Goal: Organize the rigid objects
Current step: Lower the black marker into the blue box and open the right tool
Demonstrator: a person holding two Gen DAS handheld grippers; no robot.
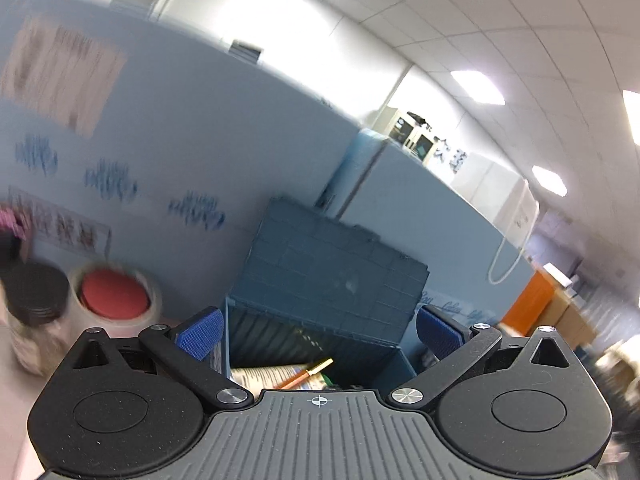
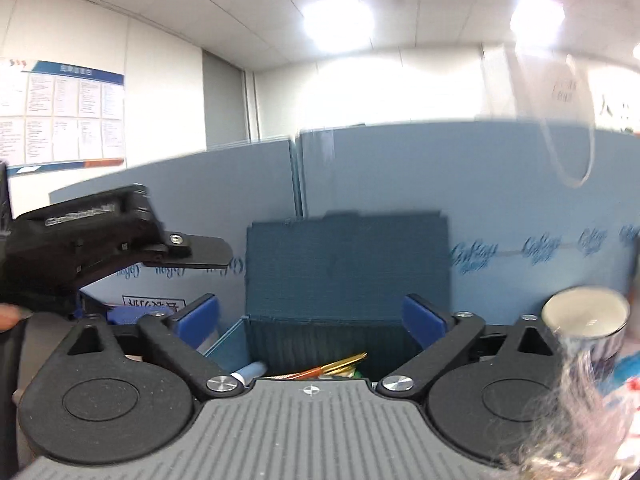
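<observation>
My right tool (image 2: 311, 318) stands with its two blue-padded fingers (image 2: 423, 322) spread wide and nothing between them. My left tool (image 1: 318, 330) is likewise wide open and holds nothing; its blue pads (image 1: 202, 332) frame the same box from a slightly different angle. In the right wrist view the left tool appears again as a black body (image 2: 80, 240) reaching in from the left edge.

Just ahead of both tools sits a dark blue ribbed plastic storage box (image 2: 332, 338) with its lid (image 2: 346, 264) standing upright behind the opening. Inside the box I see a gold-tipped orange pen (image 2: 340, 364) lying tilted, a pale blue and white cylinder (image 2: 250, 372) at the left, and a printed paper packet (image 1: 272, 374), all resting loosely together. The lower part of the box is hidden behind my tools.

On the pale tabletop (image 1: 12, 400) left of the box, blurred, stand a clear jar with a red lid (image 1: 114, 296) and a jar with a black lid (image 1: 34, 294) just beside it. To the right of the box is a white-lined patterned mug (image 2: 586, 318). Blue partition panels (image 2: 520, 184) rise behind everything.
</observation>
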